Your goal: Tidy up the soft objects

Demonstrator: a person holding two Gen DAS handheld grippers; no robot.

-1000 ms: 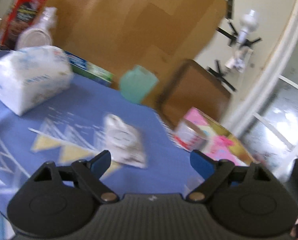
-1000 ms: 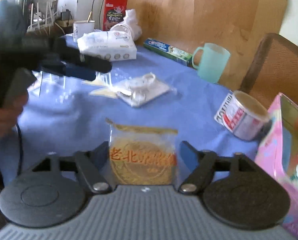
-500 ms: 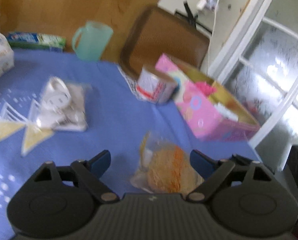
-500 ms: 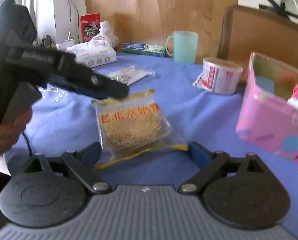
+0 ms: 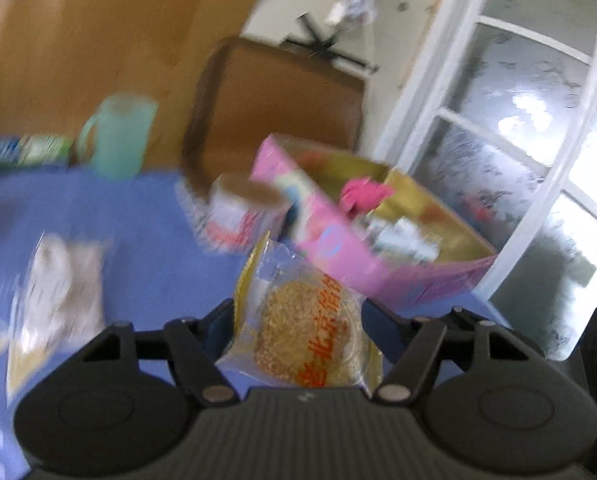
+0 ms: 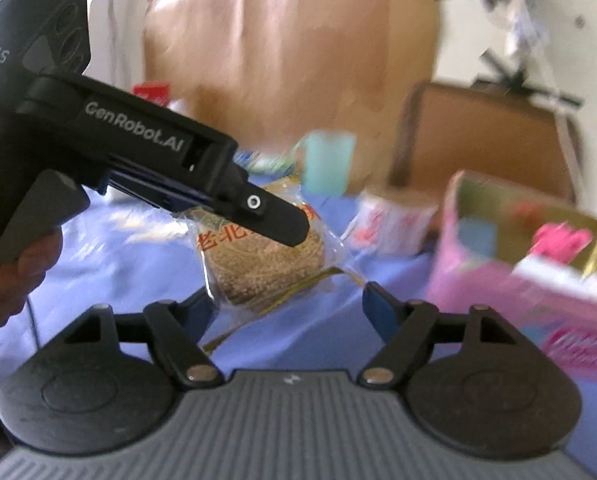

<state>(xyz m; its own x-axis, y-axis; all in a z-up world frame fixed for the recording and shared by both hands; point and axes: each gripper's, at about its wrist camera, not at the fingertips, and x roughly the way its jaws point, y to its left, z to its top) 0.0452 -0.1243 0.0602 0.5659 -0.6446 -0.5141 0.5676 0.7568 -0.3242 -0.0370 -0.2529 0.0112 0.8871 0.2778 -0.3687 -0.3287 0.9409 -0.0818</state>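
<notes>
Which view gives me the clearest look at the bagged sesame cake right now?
The left wrist view: the bagged sesame cake sits between the closing jaws of the left gripper, its face and red print mostly unobstructed. In the right wrist view the cake is partly covered by the left gripper's finger.

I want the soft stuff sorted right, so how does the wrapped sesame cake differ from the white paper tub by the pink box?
The sesame cake is flat, golden and sealed in a clear wrapper; the white paper tub is a round, opaque container with red print. The cake sits between the closing pads of the left gripper, lifted off the cloth; the tub rests untouched on the blue tablecloth. Both are close to the pink box.
</notes>
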